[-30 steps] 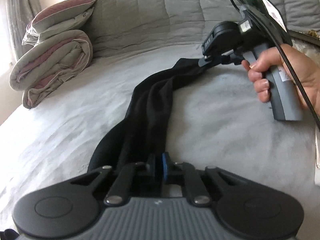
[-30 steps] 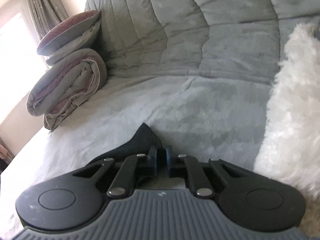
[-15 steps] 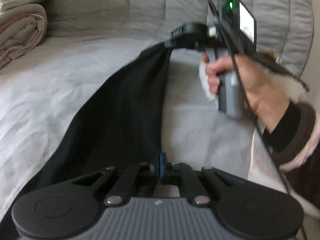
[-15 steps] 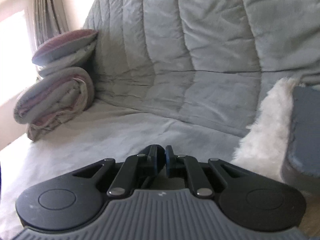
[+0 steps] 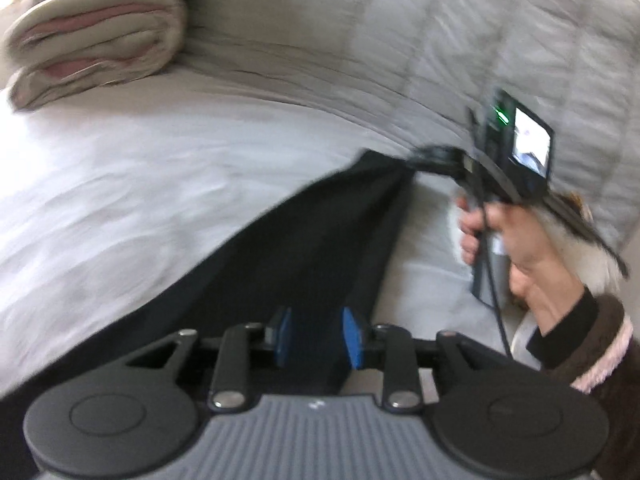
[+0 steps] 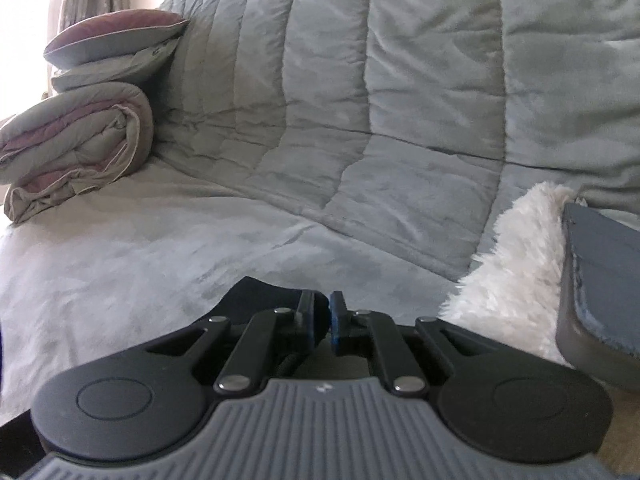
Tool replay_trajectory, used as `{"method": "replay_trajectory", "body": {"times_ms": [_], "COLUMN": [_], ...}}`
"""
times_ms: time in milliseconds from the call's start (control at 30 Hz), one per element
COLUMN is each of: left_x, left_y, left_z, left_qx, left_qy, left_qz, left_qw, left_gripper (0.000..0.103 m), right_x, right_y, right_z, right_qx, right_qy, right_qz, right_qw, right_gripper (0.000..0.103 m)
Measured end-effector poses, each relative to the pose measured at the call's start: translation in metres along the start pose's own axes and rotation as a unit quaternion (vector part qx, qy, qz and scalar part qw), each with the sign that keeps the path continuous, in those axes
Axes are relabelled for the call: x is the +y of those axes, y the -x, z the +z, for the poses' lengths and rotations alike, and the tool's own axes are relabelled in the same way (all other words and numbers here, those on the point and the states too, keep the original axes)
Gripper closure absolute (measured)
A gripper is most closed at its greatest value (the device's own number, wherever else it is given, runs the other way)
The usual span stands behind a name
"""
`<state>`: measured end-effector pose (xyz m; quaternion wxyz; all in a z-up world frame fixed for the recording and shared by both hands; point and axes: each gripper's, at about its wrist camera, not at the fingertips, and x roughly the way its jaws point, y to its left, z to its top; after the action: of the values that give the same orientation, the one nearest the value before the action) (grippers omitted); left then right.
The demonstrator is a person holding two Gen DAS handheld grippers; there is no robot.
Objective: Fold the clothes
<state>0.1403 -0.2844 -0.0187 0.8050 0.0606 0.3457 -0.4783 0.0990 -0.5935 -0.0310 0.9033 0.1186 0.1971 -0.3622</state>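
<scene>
A black garment (image 5: pixel 312 240) stretches in a long band across the pale grey bed cover (image 5: pixel 120 200). My left gripper (image 5: pixel 316 336) is open, and the cloth runs loosely between its blue pads (image 5: pixel 285 336). At the far end, my right gripper (image 5: pixel 420 160), held by a hand (image 5: pixel 516 240), is shut on the garment's tip. In the right wrist view the right gripper (image 6: pixel 322 310) has its pads pressed together, with a black fold of the garment (image 6: pixel 256 296) bulging out to the left. The left wrist view is motion-blurred.
A rolled grey-and-pink duvet (image 6: pixel 76 140) with a pillow (image 6: pixel 112 36) on top sits at the far left. A quilted grey backrest (image 6: pixel 400 100) rises behind. A white fluffy item (image 6: pixel 516 276) and a dark grey slab (image 6: pixel 604 280) lie at the right.
My left gripper has gone from shut to open around the cloth. The right gripper stays shut on the tip, and the garment has been lifted and pulled out straighter.
</scene>
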Motion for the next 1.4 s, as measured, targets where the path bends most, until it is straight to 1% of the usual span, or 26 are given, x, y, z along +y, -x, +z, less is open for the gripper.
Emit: {"method": "replay_trajectory", "body": {"times_ms": [33,67,100,133,167,233,300,333,367,400,467,500,567,633,700,867,1033,1133,1200,1300,1400], "left_x": [0.004,0.007,0.009,0.011,0.013,0.018,0.022,0.025,0.027,0.03,0.034,0.037,0.043,0.046,0.047,0.049,0.05,0.054,0.058,0.07,0.085], "left_y": [0.008,0.016,0.025,0.034,0.045,0.067,0.095,0.109,0.122,0.136,0.165,0.178,0.202,0.227,0.252,0.313,0.361,0.384,0.397,0.411,0.42], "left_z": [-0.003,-0.007,-0.011,-0.015,-0.018,-0.026,-0.032,-0.035,-0.038,-0.041,-0.048,-0.052,-0.061,-0.071,-0.081,-0.107,-0.13,-0.146,-0.155,-0.171,-0.186], "left_qx": [-0.008,-0.016,-0.025,-0.033,-0.039,-0.051,-0.06,-0.063,-0.066,-0.069,-0.07,-0.07,-0.07,-0.071,-0.075,-0.088,-0.098,-0.108,-0.114,-0.118,-0.117], "left_qy": [0.012,0.021,0.026,0.032,0.038,0.051,0.064,0.068,0.068,0.067,0.067,0.073,0.09,0.11,0.125,0.148,0.204,0.228,0.238,0.257,0.275], "left_qz": [0.011,0.025,0.042,0.06,0.079,0.118,0.153,0.168,0.181,0.194,0.225,0.24,0.269,0.292,0.301,0.32,0.332,0.349,0.359,0.368,0.376], "left_qw": [0.9998,0.9993,0.9985,0.9971,0.9954,0.9904,0.9843,0.9814,0.9789,0.9763,0.9694,0.9654,0.9564,0.9474,0.9423,0.9316,0.9158,0.9025,0.8951,0.8858,0.8773], "left_gripper": [0.064,0.057,0.049,0.045,0.039,0.038,0.029,0.026,0.021,0.019,0.016,0.015,0.015,0.015,0.015,0.014,0.013,0.013,0.013,0.013,0.013], "right_x": [0.0,0.002,0.004,0.006,0.008,0.013,0.017,0.02,0.024,0.028,0.039,0.045,0.058,0.068,0.075,0.092,0.111,0.123,0.134,0.154,0.176], "right_y": [0.0,0.002,0.004,0.007,0.009,0.014,0.019,0.022,0.028,0.033,0.048,0.057,0.077,0.098,0.118,0.165,0.214,0.239,0.253,0.266,0.271], "right_z": [0.001,0.002,0.003,0.004,0.006,0.008,0.011,0.013,0.016,0.019,0.025,0.027,0.03,0.033,0.037,0.036,0.035,0.033,0.029,0.02,0.01], "right_qx": [0.003,0.004,0.004,0.004,0.004,0.003,0.003,0.003,0.005,0.009,0.017,0.019,0.018,0.02,0.025,0.036,0.047,0.056,0.057,0.06,0.068], "right_qy": [0.0,0.002,0.006,0.009,0.013,0.02,0.027,0.027,0.023,0.02,0.024,0.029,0.042,0.05,0.05,0.053,0.056,0.055,0.06,0.071,0.079], "right_qz": [0.005,0.01,0.013,0.017,0.021,0.029,0.036,0.039,0.045,0.054,0.078,0.089,0.106,0.126,0.141,0.161,0.192,0.211,0.222,0.234,0.246], "right_qw": [1.0,1.0,1.0,1.0,1.0,0.999,0.999,0.999,0.999,0.998,0.997,0.995,0.993,0.991,0.988,0.985,0.979,0.974,0.971,0.968,0.964], "right_gripper": [0.087,0.086,0.078,0.07,0.057,0.056,0.053,0.051,0.049,0.048,0.046,0.043,0.041,0.041,0.04,0.039,0.036,0.034,0.032,0.031,0.031]}}
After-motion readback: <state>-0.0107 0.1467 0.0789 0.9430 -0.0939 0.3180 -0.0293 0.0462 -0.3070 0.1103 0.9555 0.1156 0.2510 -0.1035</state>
